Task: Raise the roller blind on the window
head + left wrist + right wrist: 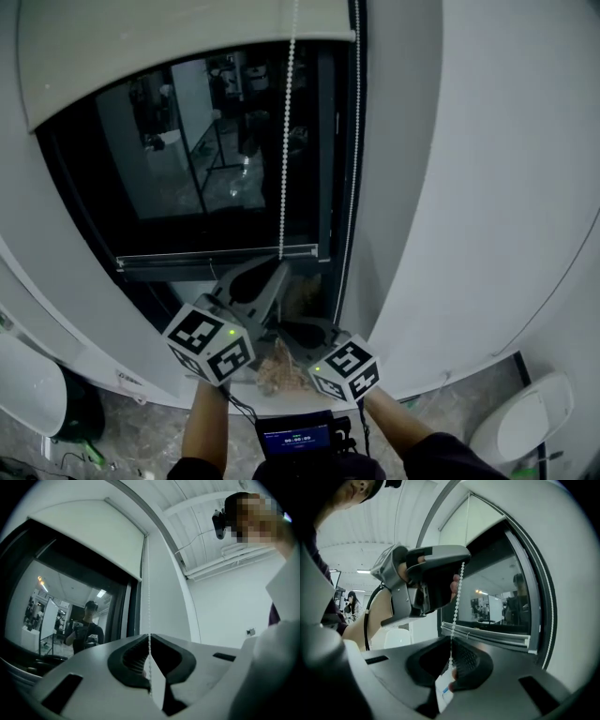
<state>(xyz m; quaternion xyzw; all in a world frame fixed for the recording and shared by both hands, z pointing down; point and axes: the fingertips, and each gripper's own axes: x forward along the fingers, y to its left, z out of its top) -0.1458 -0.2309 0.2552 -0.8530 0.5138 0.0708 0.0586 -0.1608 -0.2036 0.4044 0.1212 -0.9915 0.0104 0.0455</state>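
The pale roller blind [169, 47] covers only the top of the dark window [225, 159]. Its white bead chain [286, 141] hangs down in front of the glass. My left gripper [279, 265] is shut on that chain low by the sill, and in the left gripper view the chain [149, 597] runs straight up from the closed tips [149, 637] beside the blind [89, 531]. Just below it, my right gripper [281, 328] is shut on the same strand. In the right gripper view the chain [457, 602] runs from the left gripper [461, 562] down into the right jaws [451, 640].
A second strand of chain [354, 141] hangs along the window's right frame. A grey rail [216, 258] crosses the bottom of the window. White wall [487, 187] curves away on the right. White rounded objects [28, 384] [525, 422] sit on the floor at both sides.
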